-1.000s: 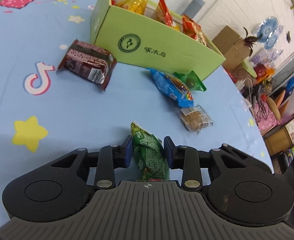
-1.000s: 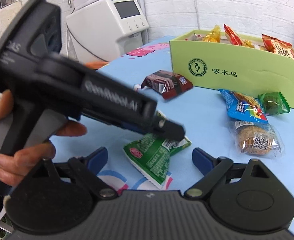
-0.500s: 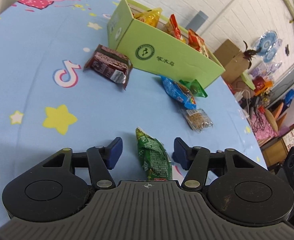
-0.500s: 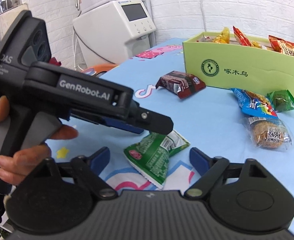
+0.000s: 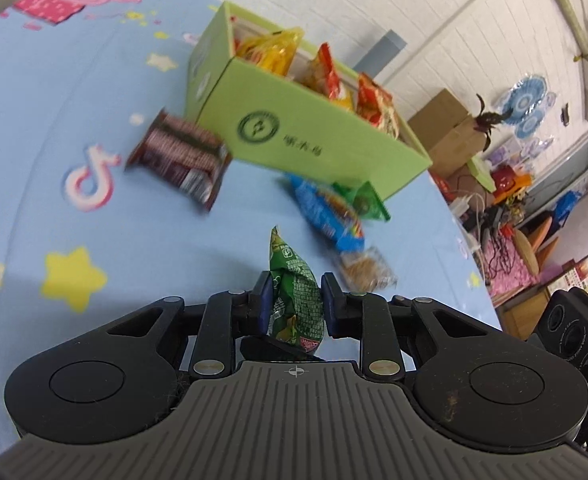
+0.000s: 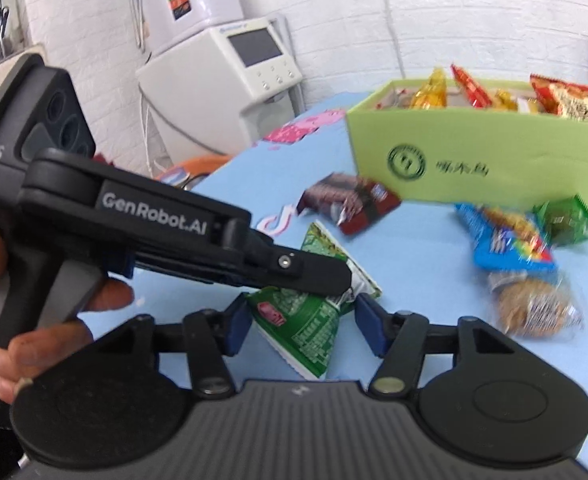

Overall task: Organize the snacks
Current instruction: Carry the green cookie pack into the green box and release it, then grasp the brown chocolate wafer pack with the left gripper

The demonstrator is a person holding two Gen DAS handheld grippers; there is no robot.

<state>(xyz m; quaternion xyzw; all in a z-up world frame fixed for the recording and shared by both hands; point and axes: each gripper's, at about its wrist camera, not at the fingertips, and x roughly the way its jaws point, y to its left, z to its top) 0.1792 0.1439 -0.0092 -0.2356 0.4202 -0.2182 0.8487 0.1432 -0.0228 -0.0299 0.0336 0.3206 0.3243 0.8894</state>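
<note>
My left gripper (image 5: 294, 294) is clamped on the green snack packet (image 5: 294, 300). Its jaws have just been closing, and the blue pads now press the packet's two sides. The packet stands upright between them, with its crimped top pointing away from me, over the blue tablecloth (image 5: 54, 80). Ahead and to the left of the fingers lies a brown packet (image 5: 178, 160), blurred. Beyond it is the green box (image 5: 333, 148), open at the top with yellow and red bags standing inside. Ahead and to the right, a blue packet (image 5: 325, 208) lies against a small green packet (image 5: 367, 200), both near the box's front wall. A clear-wrapped cookie (image 5: 365, 272) sits just past my right fingertip.

From the right wrist view, my right gripper (image 6: 303, 326) has also just been closing. The same green packet is between its jaws, and the pads meet the packet's edges, so both tools grip it. The left tool reaches in from the left, held by a hand (image 6: 34, 320), with its black tip on the packet's upper part. The box stands ahead and to the right, and the cookie lies off to the right. A white machine (image 6: 222, 80) stands beyond the table on the left.
</note>
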